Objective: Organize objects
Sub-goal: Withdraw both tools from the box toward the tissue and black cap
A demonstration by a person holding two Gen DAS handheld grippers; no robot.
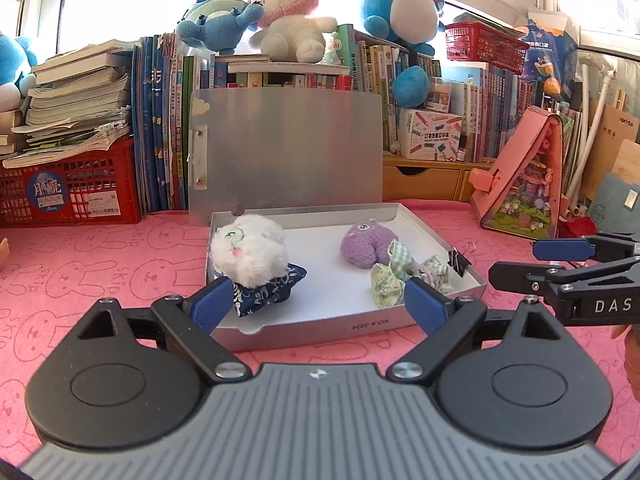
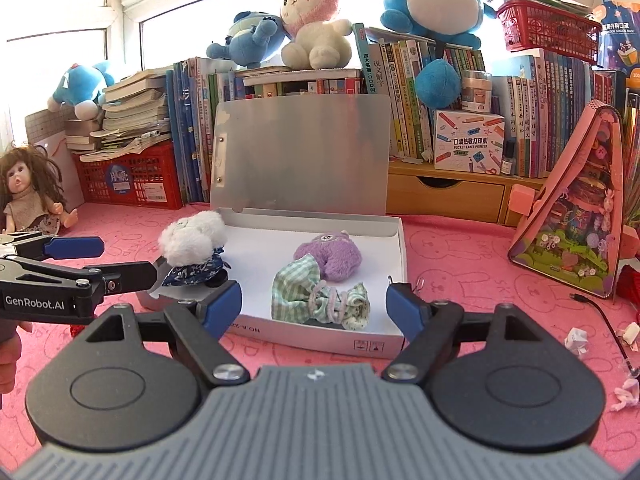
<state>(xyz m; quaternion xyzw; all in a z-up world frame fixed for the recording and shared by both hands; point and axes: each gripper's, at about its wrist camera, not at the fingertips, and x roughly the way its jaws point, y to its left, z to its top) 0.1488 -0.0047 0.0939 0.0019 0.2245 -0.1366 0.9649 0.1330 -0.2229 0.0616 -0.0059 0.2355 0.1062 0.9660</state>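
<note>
Left gripper (image 1: 320, 300) before box (image 1: 352, 320)

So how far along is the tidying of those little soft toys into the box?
Looks mostly done: the white plush, the purple plush and the green checked cloth bundle already lie in the open box. Nothing is in hand; the left gripper and right gripper are both open and empty. Probably left: closing the raised lid. The black binder clip sits at the box's edge.
</note>
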